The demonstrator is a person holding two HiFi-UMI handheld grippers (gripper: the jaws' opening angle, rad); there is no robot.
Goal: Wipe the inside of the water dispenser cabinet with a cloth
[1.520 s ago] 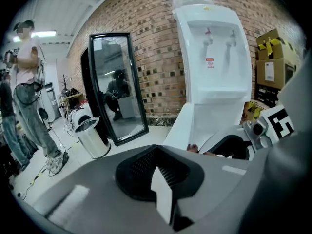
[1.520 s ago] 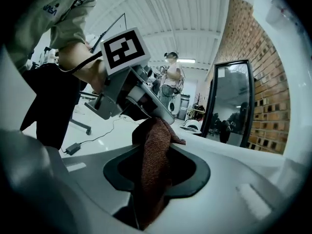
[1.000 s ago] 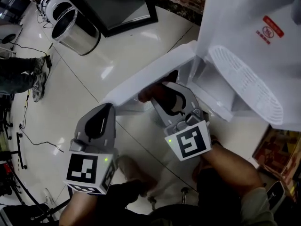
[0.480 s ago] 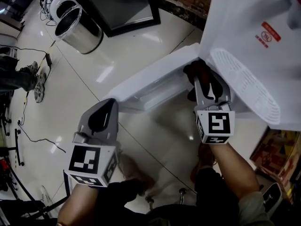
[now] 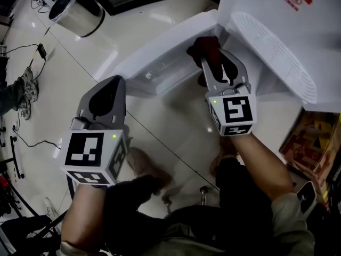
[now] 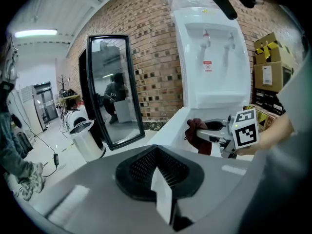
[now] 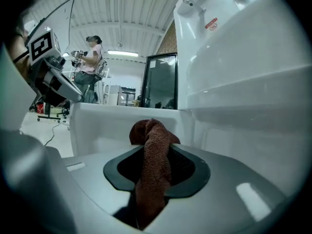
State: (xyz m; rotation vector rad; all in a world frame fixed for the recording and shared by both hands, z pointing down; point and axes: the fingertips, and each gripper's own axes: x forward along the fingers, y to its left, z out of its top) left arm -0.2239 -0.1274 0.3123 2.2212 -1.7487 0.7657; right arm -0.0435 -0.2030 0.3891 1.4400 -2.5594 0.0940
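Head view: the right hand-held gripper (image 5: 217, 63), clamped on the dark-red cloth (image 5: 201, 46), has swung from beneath the open door (image 5: 160, 52) up to the water dispenser (image 5: 277, 15) cabinet's mouth, so wiping looks imminent. Left gripper view: the left hand-held gripper (image 6: 158, 179) is closed and empty. Right gripper view: the cloth faces the cabinet; the red label (image 7: 211, 23) is illegible.

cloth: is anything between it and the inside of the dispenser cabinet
Nothing visible does: the cabinet door stands swung open, and the cloth, clamped in the right gripper's jaws, faces only bare white panels.
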